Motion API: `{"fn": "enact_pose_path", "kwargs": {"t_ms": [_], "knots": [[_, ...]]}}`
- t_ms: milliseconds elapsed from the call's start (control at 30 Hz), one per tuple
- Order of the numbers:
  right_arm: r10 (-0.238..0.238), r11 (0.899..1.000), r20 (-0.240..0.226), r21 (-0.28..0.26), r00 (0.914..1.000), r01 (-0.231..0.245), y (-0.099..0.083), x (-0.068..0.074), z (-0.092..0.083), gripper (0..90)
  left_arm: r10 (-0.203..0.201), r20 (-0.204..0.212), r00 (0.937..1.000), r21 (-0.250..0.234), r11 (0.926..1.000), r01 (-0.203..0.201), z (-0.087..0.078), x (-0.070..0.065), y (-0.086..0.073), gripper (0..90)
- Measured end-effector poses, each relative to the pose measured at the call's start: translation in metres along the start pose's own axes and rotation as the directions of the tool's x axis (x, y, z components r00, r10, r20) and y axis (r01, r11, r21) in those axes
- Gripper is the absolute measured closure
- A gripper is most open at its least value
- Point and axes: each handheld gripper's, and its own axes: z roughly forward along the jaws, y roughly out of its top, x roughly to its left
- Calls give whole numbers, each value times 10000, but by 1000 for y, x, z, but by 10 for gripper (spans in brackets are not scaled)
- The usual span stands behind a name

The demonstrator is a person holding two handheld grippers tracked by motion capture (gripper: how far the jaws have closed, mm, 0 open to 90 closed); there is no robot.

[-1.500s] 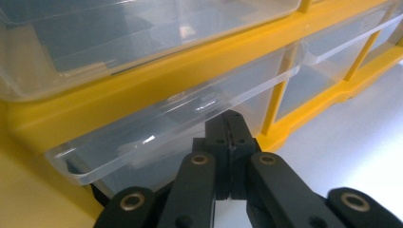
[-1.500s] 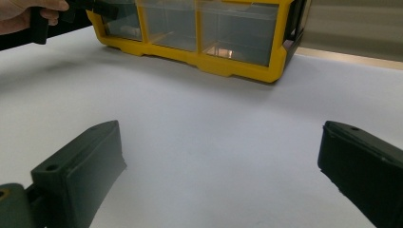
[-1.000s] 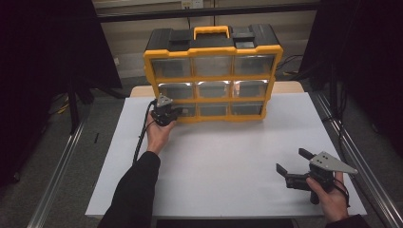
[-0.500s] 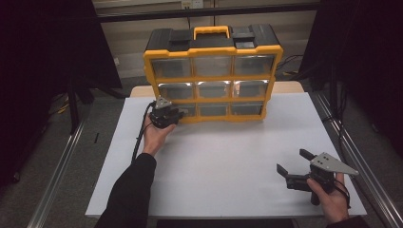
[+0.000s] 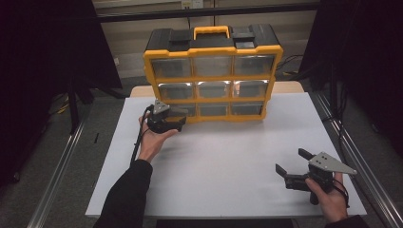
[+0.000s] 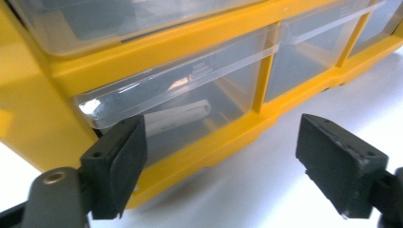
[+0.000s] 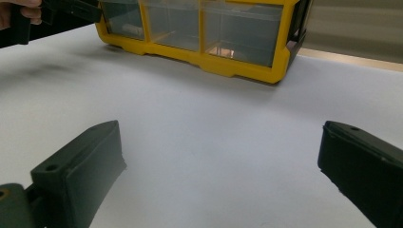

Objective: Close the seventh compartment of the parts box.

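A yellow and black organiser box (image 5: 214, 47) with clear drawers stands at the back of the white table (image 5: 223, 156). My left gripper (image 5: 182, 120) sits at the box's bottom-left drawer (image 6: 190, 90), which holds a white object (image 6: 176, 116). Its jaws have just been opening and now stand apart, with one pad (image 6: 119, 166) just below the drawer's front lip and nothing pressed between them. My right gripper (image 5: 291, 160) rests open over the table's near right, its jaws wide with only bare table (image 7: 214, 142) between them.
The box (image 7: 199, 33) fills the far middle of the table. Metal rails (image 5: 62, 175) run along both sides of the table. A black cable (image 5: 139, 142) trails from the left gripper along the forearm.
The left gripper has drawn back a little from the box toward me. The right gripper has kept still.
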Motion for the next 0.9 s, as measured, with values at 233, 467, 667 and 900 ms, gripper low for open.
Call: {"fn": "enact_pose_path", "kwargs": {"t_ms": [233,467,667,900], "knots": [[41,10000,1,18,10000,-41,0,0,0,11,-433,343,9985,-135,9990,438,-10,-5,-2,59],[55,10000,33,9,10000,-55,0,0,-1,11,-1015,725,9922,-907,9900,1079,-17,-8,-12,46],[52,10000,62,24,10000,-52,0,0,-1,11,-593,621,9963,-920,9936,648,-27,-10,-26,44],[17,10000,88,37,10000,-17,0,0,-1,11,-324,876,9956,-1315,9903,438,-40,-22,-25,74]]}}
